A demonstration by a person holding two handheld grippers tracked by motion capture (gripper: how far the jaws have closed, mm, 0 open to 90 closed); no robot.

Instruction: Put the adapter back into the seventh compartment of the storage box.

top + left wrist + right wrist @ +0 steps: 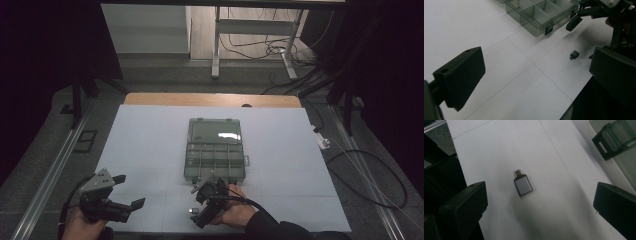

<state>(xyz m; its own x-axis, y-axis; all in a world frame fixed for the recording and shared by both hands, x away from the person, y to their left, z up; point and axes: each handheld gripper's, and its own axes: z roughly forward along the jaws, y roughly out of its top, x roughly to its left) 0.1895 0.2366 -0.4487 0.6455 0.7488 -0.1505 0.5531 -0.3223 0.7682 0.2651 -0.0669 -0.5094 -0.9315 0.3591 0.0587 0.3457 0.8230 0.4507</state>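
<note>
Right gripper view looks down on a small grey USB adapter lying flat on the white table mat, between the right gripper's wide-apart jaws and not yet grasped. An open clear compartment box sits just beyond, seemingly its destination. Left gripper hovers spread and empty, well apart at the near left

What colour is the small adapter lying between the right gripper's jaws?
Grey metallic body with a silver plug end; the adapter shows best in the right gripper view.
</note>
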